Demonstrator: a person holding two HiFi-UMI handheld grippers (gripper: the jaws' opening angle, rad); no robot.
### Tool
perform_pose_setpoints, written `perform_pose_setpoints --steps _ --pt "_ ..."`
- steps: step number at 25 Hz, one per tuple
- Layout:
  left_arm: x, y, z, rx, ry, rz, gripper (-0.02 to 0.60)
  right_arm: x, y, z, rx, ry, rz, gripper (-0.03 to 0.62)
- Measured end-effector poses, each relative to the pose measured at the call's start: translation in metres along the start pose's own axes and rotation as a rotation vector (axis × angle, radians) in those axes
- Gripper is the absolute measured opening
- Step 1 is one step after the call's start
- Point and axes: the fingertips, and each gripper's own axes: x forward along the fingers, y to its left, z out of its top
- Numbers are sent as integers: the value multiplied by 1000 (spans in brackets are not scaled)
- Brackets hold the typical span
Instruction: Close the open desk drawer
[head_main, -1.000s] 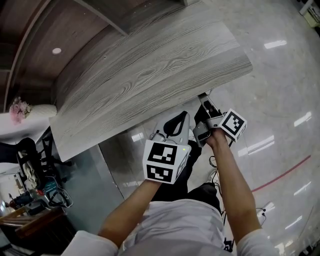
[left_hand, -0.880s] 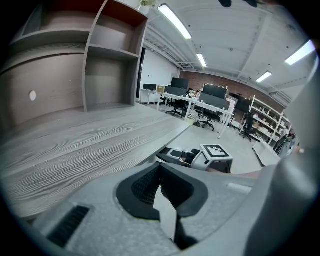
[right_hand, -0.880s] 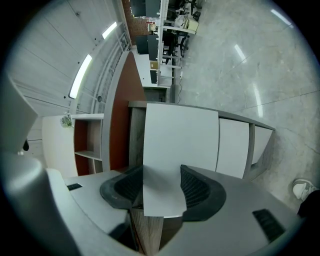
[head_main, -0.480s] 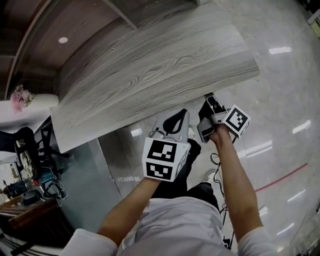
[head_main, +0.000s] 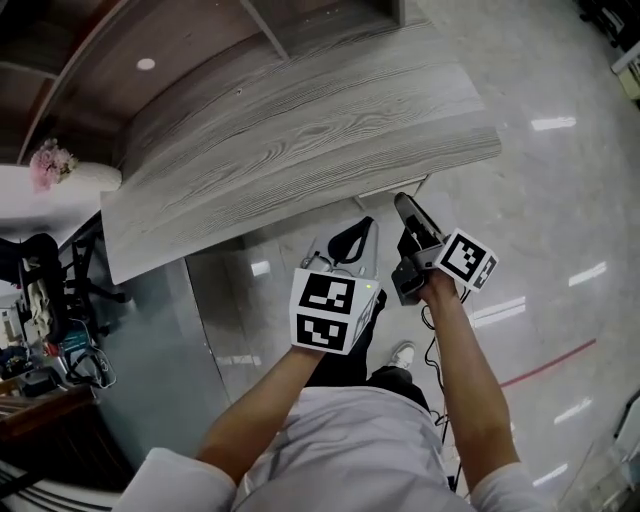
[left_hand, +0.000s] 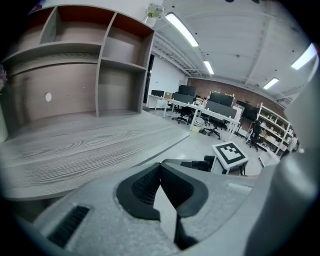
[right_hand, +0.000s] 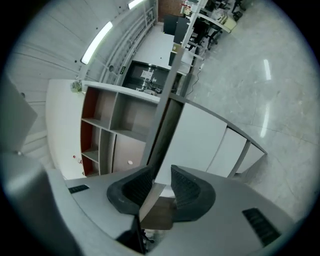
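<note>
The glossy pale stone floor (head_main: 540, 180) is filling the right half of the head view. The long curved desk (head_main: 300, 130) of grey wood-grain board is running across the top, and an open shelf unit of grey board with reddish-brown backing (left_hand: 100, 55) is standing upright on its far side.

In the right gripper view the desk (right_hand: 165, 115) is showing edge-on as a dark strip. The shelf unit (right_hand: 105, 125) is lying to one side of that strip and flat white panels (right_hand: 210, 135) are lying beneath the desk top on the other. These panels are sitting flush with one another (which of them fronts the drawer cannot be told).

The right gripper (head_main: 405, 205) is pointing up at the desk's near edge, just beside it. Its jaws (right_hand: 161, 172) are standing narrowly apart and closing, with nothing gripped; only a distant white panel is showing through the gap.

The left gripper (head_main: 358, 232) is hovering beside it, below the desk edge. Its dark pads (left_hand: 160, 167) are meeting at their tips on nothing.

Each gripper is carrying a white cube with black square markers, left (head_main: 330, 310) and right (head_main: 467, 257).
</note>
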Motion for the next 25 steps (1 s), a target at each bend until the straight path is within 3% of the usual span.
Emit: perform_pose_setpoints --steps 8,17,25 --pt "-38 -32 7 -38 -63 11 3 -52 62 -13 -242 70 17 51" --pt "-78 -69 6 0 -85 7 3 -110 120 -27 -564 110 4 21" --pt "-111 -105 9 40 -142 27 3 -161 160 -32 -767 90 -9 9"
